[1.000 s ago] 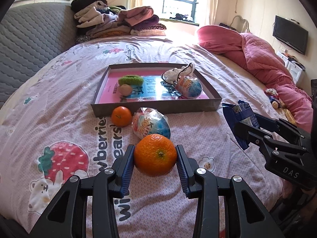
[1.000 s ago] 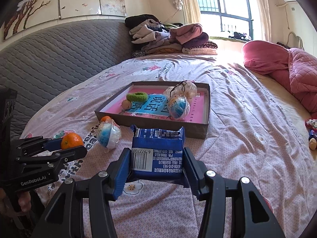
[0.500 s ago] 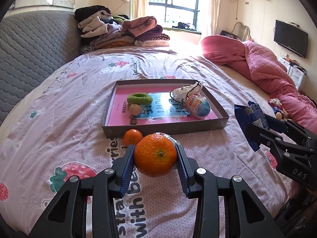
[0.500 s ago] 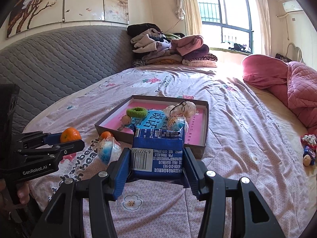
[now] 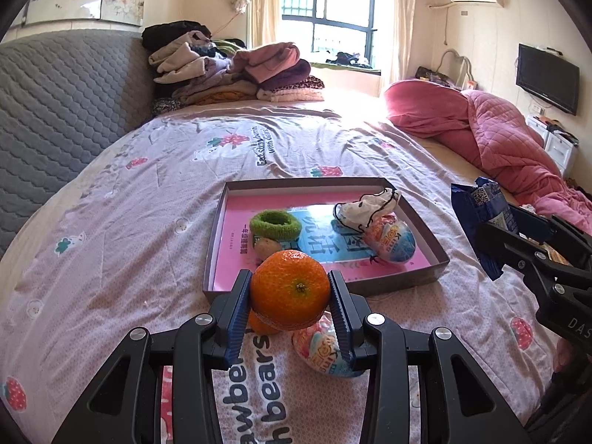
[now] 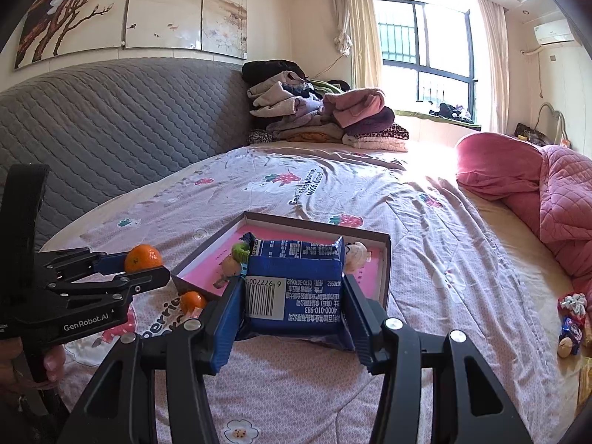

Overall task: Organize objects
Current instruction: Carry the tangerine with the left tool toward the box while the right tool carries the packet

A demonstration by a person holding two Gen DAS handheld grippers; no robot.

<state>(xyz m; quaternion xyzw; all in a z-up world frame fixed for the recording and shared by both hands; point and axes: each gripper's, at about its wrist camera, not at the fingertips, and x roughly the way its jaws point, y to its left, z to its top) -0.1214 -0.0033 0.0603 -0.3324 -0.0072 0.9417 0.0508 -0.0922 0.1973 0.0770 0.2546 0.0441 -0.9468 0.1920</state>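
My left gripper (image 5: pixel 290 292) is shut on a large orange (image 5: pixel 290 288), held above the bedspread just in front of the grey box tray (image 5: pixel 421 229). My right gripper (image 6: pixel 294 296) is shut on a blue snack packet (image 6: pixel 296 288), also lifted near the tray's (image 6: pixel 386 262) front edge. Inside the tray lie a green hair tie (image 5: pixel 275 224), a small round fruit (image 5: pixel 268 246), a white pouch (image 5: pixel 366 207) and a wrapped toy egg (image 5: pixel 390 240). On the bed below my left gripper sit a small orange (image 6: pixel 192 301) and a second wrapped egg (image 5: pixel 325 351).
A pile of folded clothes (image 5: pixel 229 74) sits at the bed's far end by the grey headboard (image 5: pixel 55 111). A pink quilt (image 5: pixel 499 137) lies bunched on the right. Small toys (image 6: pixel 571 318) lie near the right edge of the bed.
Both grippers have risen and moved toward the tray, each carrying its load. The small orange and the wrapped egg on the bed now lie beneath my left gripper.
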